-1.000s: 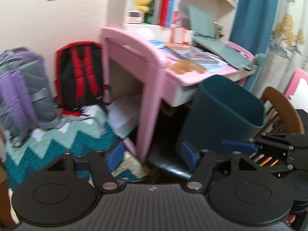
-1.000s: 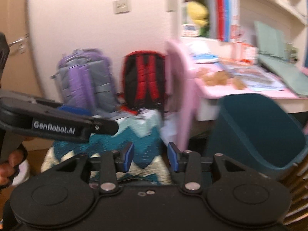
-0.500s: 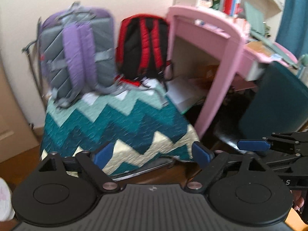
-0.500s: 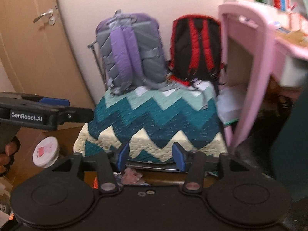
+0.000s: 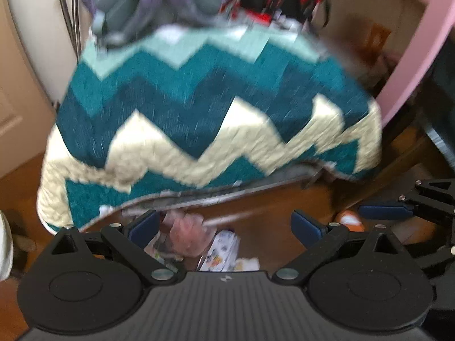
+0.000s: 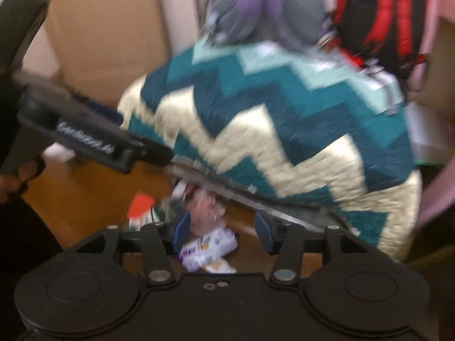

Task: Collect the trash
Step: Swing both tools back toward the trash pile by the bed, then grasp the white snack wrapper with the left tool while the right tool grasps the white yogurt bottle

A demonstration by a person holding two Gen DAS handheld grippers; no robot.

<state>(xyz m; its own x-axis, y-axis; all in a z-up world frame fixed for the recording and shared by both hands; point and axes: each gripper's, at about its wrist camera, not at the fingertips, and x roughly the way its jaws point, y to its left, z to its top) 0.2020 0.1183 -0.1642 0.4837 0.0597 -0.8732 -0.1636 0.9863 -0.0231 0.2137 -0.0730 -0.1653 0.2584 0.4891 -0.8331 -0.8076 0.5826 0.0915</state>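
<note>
So both grippers, left gripper (image 5: 224,226) and right gripper (image 6: 223,231), are wide open with nothing held, looking at wrappers (image 6: 209,245) on the floor (image 5: 273,213) under the zigzag blanket (image 5: 210,108). Reaching stage, I think; next, drop lower and pinch 1.

Wrappers (image 6: 209,245) on floor (image 5: 273,207) below quilt (image 5: 199,108)

Left gripper (image 5: 224,224): matte black body, ribbed top plate with small white logo, two round discs, silver pivot screws, dark blue finger pads (image 5: 143,224). Right gripper (image 6: 222,231): same black linkage, smooth plate, blue pads. White "GenRobot.AI" lettering on the left one's side. Bare-skinned hand (image 6: 17,177) on handle.
</note>
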